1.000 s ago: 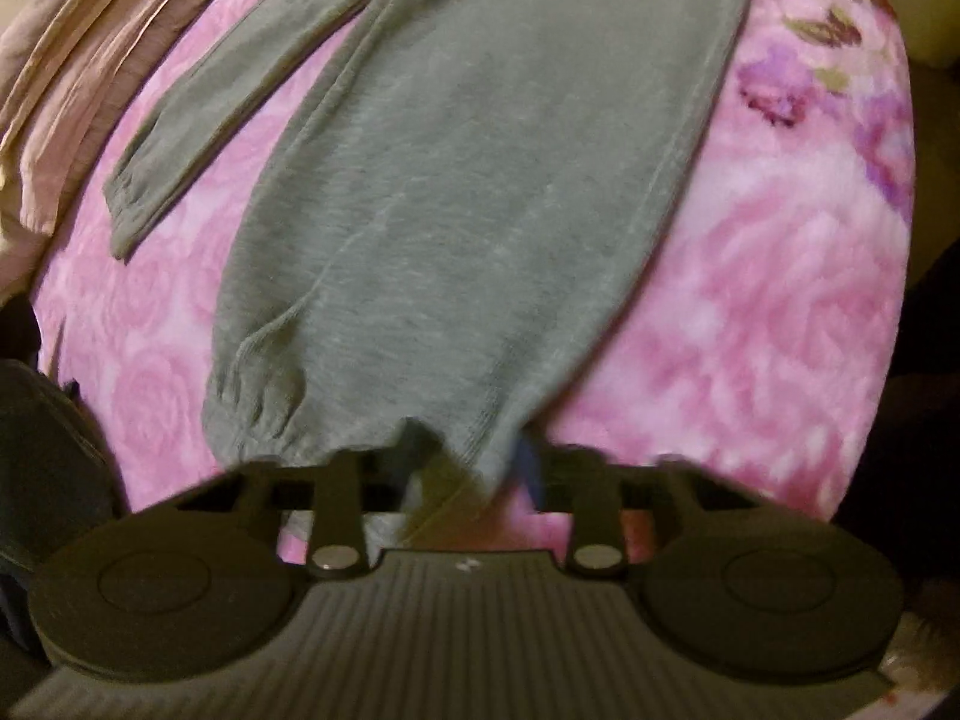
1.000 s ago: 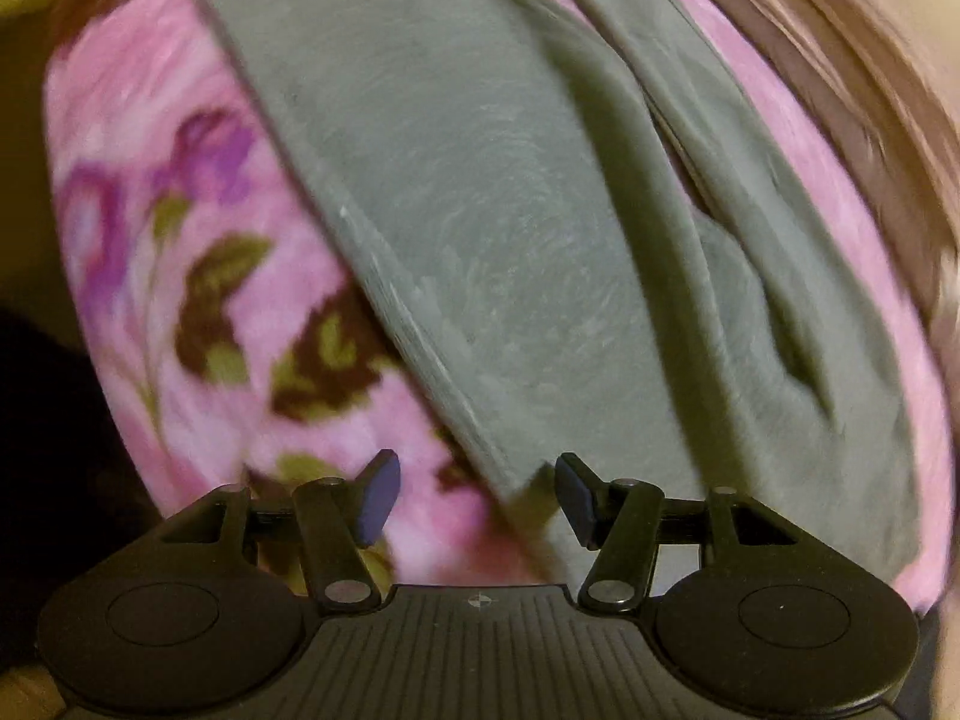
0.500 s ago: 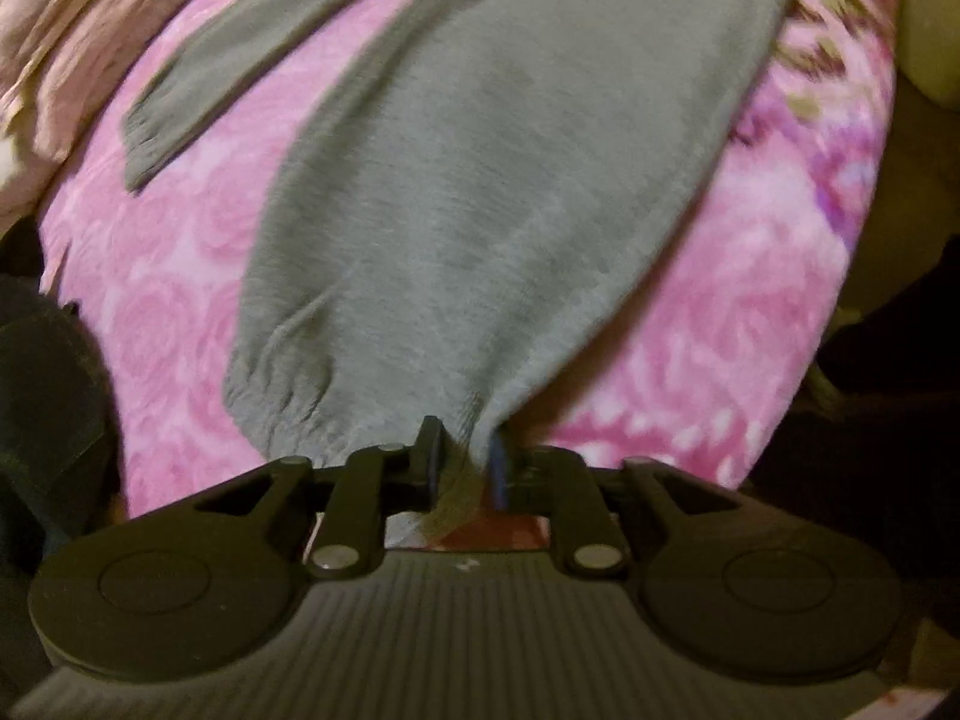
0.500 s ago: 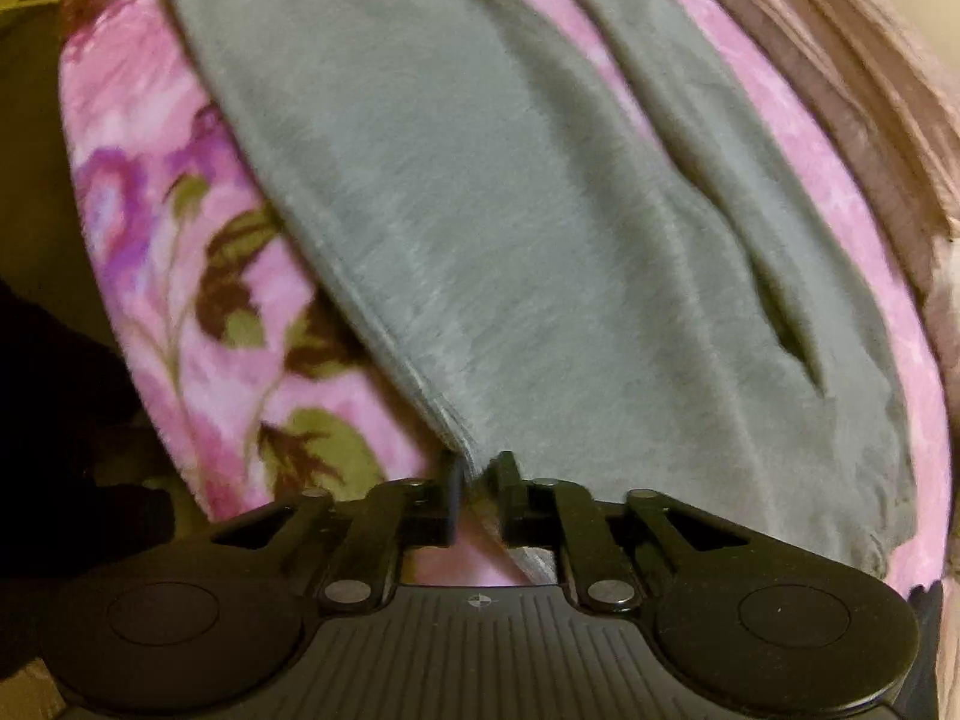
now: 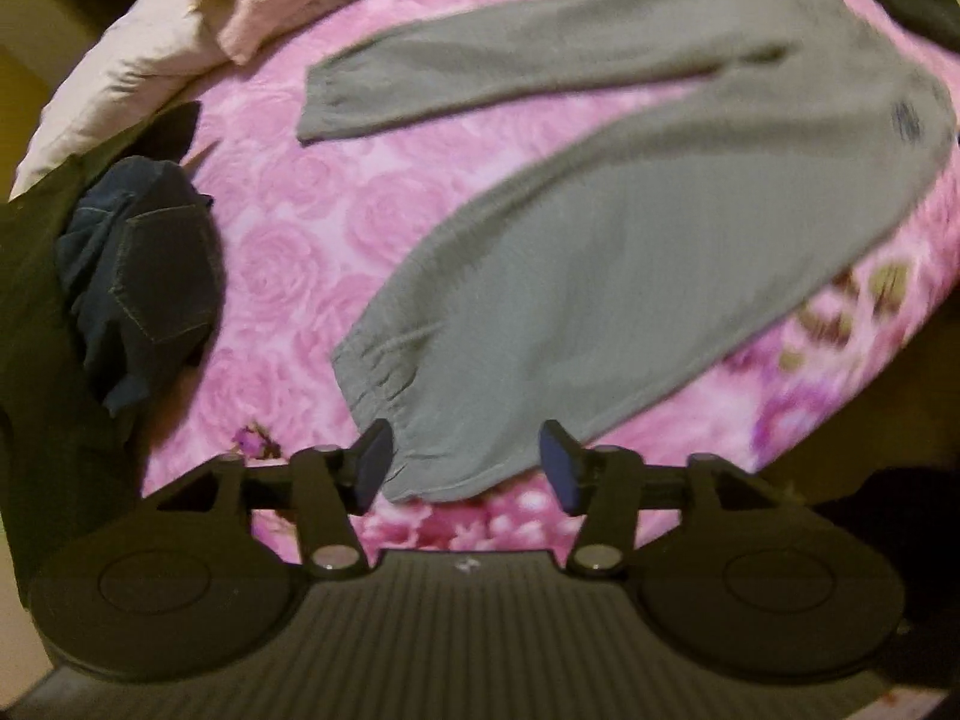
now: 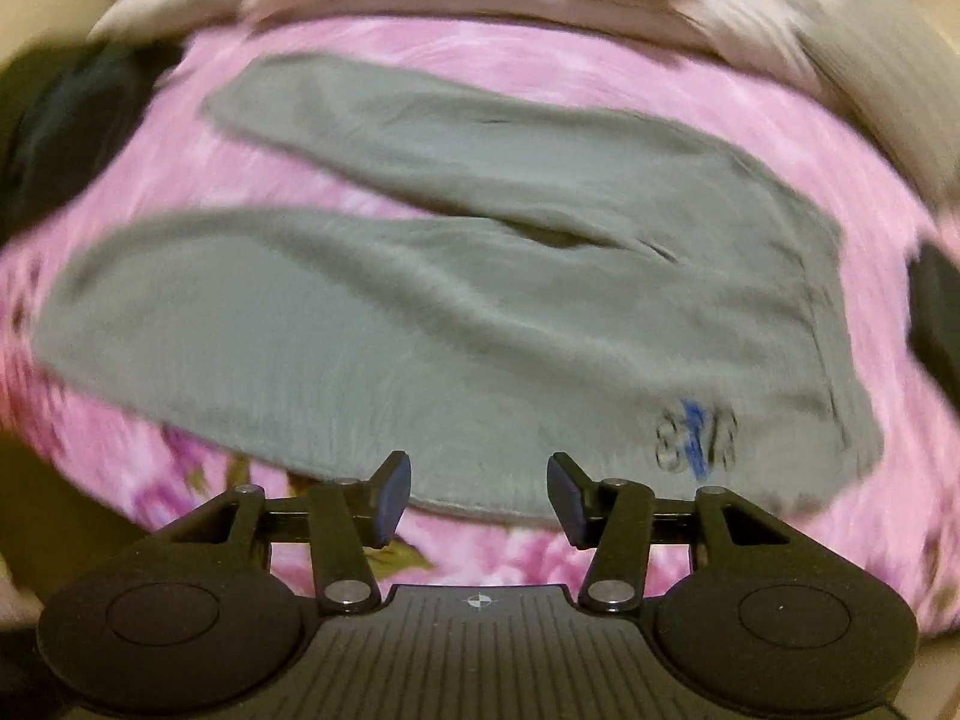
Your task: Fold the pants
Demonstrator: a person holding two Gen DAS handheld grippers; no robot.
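From the left wrist camera, the left gripper [image 5: 467, 467] hangs well above the bed with its blue-padded jaws opening and nothing pressed between them; half a second ago those same pads were pinched on the hem of the near leg, so the cloth has just been let go and the hand has lifted away. The grey knit sweatpants with elastic cuffs [image 5: 600, 276] now lie flat on the pink rose-patterned fleece blanket [image 5: 288, 252], the near leg's gathered cuff just beyond the pads and the far leg stretched toward the left, the two legs spread apart in a V. A crumpled pair of dark blue denim jeans [image 5: 144, 276] sits at the left edge, well apart from the sweatpants, and a pale pink bedcover [image 5: 252, 6] is bunched along the far side. From the right wrist camera, blurred by motion, the right gripper [image 6: 479, 498] is likewise raised and its jaws are opening on empty air, where a moment before they nipped the waist edge. The sweatpants [image 6: 420, 312] spread across the blanket [image 6: 540, 546], waistband to the right with a small printed logo [image 6: 696, 441] near the pads. I judge the laying-out finished and the folding itself not yet begun; the far leg probably needs bringing over the near one.
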